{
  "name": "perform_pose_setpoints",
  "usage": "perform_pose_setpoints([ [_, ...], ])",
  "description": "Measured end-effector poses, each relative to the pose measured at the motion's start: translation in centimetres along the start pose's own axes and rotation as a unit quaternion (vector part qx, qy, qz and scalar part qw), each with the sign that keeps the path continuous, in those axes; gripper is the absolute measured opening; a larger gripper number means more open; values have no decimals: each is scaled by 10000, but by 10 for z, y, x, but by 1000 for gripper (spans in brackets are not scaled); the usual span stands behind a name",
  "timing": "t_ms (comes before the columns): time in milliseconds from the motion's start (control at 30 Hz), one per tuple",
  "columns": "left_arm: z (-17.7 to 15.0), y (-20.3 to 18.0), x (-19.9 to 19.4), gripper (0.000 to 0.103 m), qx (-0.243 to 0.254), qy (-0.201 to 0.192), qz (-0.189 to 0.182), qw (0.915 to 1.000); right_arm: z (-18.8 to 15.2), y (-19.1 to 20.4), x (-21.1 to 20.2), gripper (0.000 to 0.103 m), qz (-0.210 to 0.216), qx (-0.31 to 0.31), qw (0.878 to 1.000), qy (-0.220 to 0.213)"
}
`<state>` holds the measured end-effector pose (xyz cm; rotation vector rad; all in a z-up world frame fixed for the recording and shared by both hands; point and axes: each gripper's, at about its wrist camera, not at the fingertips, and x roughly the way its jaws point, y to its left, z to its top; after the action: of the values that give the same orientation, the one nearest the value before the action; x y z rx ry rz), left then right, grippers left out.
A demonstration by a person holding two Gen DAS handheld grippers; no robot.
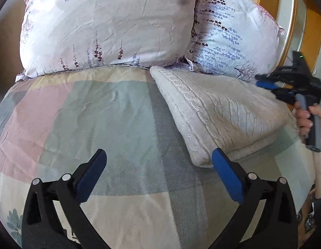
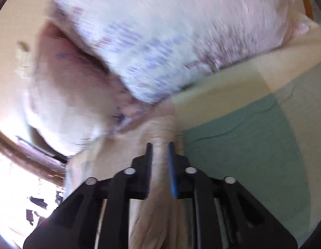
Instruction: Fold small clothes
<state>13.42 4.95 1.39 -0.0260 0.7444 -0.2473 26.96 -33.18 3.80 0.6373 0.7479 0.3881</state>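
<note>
Nearest the left wrist camera, the left gripper [image 1: 158, 161] is spread wide and holds nothing; its right pad [image 1: 226, 176] sits just beside, possibly touching, the near corner of the folded knit garment [image 1: 218, 112]. The garment lies on the checked bedspread [image 1: 98, 124], ahead and to the right of these fingers. Its long axis runs diagonally from the near corner away toward the pillows, with stacked layers visible along the near right edge.

At the garment's far right edge, the right gripper [image 1: 270, 87] is held low by the person's hand [image 1: 305, 118]. In the right wrist view, which is motion-blurred, the right gripper [image 2: 159, 147] has its jaws drawn close together with a narrow gap, and pale knit fabric [image 2: 158, 128] runs between and beyond them; whether the pads actually pinch it cannot be told.

Judgement: the right gripper is nearer the working edge, and any further fold would pivot across the diagonal axis toward the left gripper.

Beyond the garment, two floral pillows [image 1: 110, 27] rest against the headboard end.
</note>
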Motion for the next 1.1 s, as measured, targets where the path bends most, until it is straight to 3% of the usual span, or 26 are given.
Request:
perform_pose_setpoints([
  [33, -2, -3, -1, 101, 46, -25, 69, 10000, -8, 6, -18, 60, 313, -128, 9994, -115],
  [67, -4, -5, -2, 101, 79, -36, 77, 9999, -23, 16, -38, 63, 650, -358, 9971, -183],
  [133, -7, -8, -1, 101, 71, 36, 45, 10000, -46, 31, -48, 63, 934, -689, 9932, 70],
  [233, -10, -14, 1, 101, 46, 184, 38, 9998, -73, 43, -33, 63, 1048, -835, 9893, 585],
  [267, -12, -16, 3, 101, 37, 228, 18, 9997, -77, 41, -18, 63, 905, -821, 9901, 691],
  [300, -13, -17, 5, 101, 17, 282, 26, 9996, -79, 36, -6, 62, 506, -772, 9928, 768],
  [333, -14, -19, 7, 101, 3, 320, 67, 9995, -78, 29, 2, 54, 73, -757, 9938, 815],
  [367, -15, -20, 9, 101, -16, 371, 133, 9992, -77, 22, 15, 39, -396, -749, 9929, 832],
  [433, -18, -23, 15, 101, -73, 526, 287, 9982, -76, 17, 20, 38, -589, -706, 9929, 758],
  [500, -21, -26, 20, 101, -104, 628, 369, 9973, -83, 25, -2, 44, -531, -784, 9941, 535],
  [567, -24, -30, 24, 101, -14, 688, 502, 9964, -93, 38, -27, 80, -683, -1022, 9923, 140],
  [600, -24, -32, 25, 101, 45, 710, 553, 9959, -100, 44, -36, 86, -802, -1149, 9901, -62],
  [700, -24, -36, 29, 101, 142, 824, 662, 9943, -124, 48, -41, 92, -1122, -1404, 9835, -202],
  [900, -25, -38, 31, 101, 234, 872, 739, 9932, -168, 33, -11, 92, -1981, -1731, 9645, 238],
  [1000, -24, -37, 31, 101, 236, 870, 738, 9932, -175, 40, -10, 95, -2215, -1963, 9550, 199],
  [1100, -24, -37, 31, 101, 237, 872, 741, 9932, -181, 44, -1, 101, -2494, -2190, 9424, 421],
])
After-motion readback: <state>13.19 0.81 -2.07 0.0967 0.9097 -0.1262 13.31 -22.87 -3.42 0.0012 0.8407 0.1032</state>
